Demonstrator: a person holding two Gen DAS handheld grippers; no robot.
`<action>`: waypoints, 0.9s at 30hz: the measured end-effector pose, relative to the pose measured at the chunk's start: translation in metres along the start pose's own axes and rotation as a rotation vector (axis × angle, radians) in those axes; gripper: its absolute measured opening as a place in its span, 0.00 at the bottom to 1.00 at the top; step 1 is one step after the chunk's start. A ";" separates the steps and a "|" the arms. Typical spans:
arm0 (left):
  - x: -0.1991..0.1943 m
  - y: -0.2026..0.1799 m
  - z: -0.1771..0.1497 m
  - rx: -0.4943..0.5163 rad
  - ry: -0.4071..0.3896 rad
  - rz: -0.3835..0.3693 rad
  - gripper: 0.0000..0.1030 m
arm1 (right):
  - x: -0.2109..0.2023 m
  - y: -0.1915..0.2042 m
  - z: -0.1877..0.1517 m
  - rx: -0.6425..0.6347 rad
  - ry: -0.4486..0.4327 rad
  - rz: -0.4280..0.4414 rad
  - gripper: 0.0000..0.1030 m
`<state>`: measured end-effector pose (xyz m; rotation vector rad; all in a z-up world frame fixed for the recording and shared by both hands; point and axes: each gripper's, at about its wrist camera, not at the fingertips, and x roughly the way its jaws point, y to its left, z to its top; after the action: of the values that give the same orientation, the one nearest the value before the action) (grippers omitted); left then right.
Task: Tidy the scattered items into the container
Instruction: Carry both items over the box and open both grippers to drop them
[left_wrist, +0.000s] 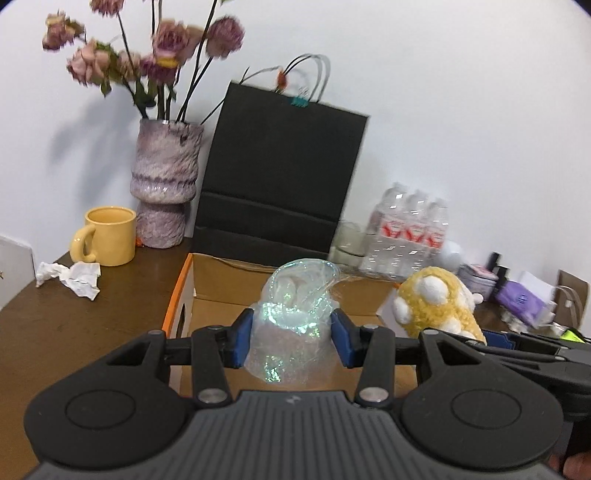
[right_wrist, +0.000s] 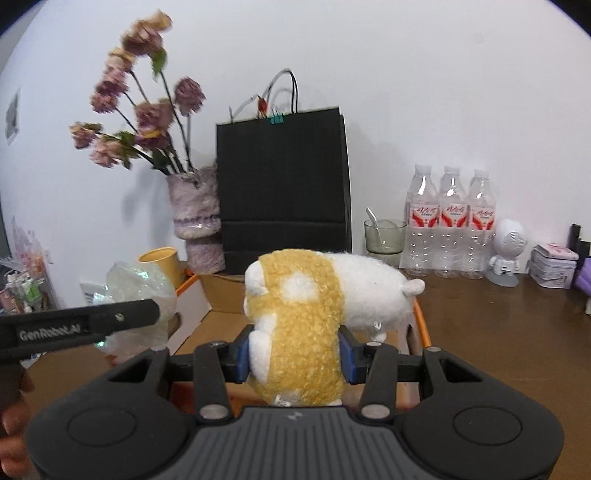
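Grippers both loaded. The left gripper (left_wrist: 291, 339) is clenched on an iridescent bundle (left_wrist: 295, 314) of crinkled clear film, its blue pads (left_wrist: 242, 341) pressing in on both sides; the bundle sits above the open cardboard box (left_wrist: 221, 273). The right gripper (right_wrist: 293, 354) is clenched on a plush toy (right_wrist: 299, 325), yellow with white patches; the pads bite into its yellow midsection and the white end points up and to the right. The toy hangs over the box (right_wrist: 218, 291), clear of the floor of it as far as the right wrist view shows.

The box has an orange rim and stands on a brown table (left_wrist: 92, 317). What lies on the box floor is hidden behind the held items and gripper bodies.

From the left wrist view, the toy and right gripper appear just to the right of the bundle. From the right wrist view, the left gripper's black arm crosses the lower left, with the bundle beyond it.

Other items on the table: yellow mug (left_wrist: 109, 236), crumpled paper (left_wrist: 72, 278) beside it, vase (left_wrist: 164, 184) with dried flowers, black paper bag (left_wrist: 280, 173) directly behind the box, three water bottles (right_wrist: 448, 221), glass with spoon (right_wrist: 384, 236), small white figure (right_wrist: 508, 251), tin (right_wrist: 554, 264).

Flowers are blurred in both views.
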<state>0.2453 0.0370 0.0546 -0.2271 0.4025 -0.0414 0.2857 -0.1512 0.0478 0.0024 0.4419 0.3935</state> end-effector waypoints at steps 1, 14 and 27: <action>0.012 0.003 0.000 -0.008 0.007 0.008 0.44 | 0.014 -0.001 -0.001 0.008 0.009 -0.005 0.43; 0.065 0.011 -0.020 0.034 0.117 0.114 0.96 | 0.065 -0.008 -0.016 -0.023 0.189 0.003 0.83; 0.048 0.005 -0.005 0.027 0.116 0.162 1.00 | 0.049 -0.015 -0.001 -0.015 0.228 -0.008 1.00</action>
<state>0.2873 0.0364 0.0304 -0.1647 0.5347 0.0998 0.3314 -0.1474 0.0248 -0.0590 0.6643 0.3907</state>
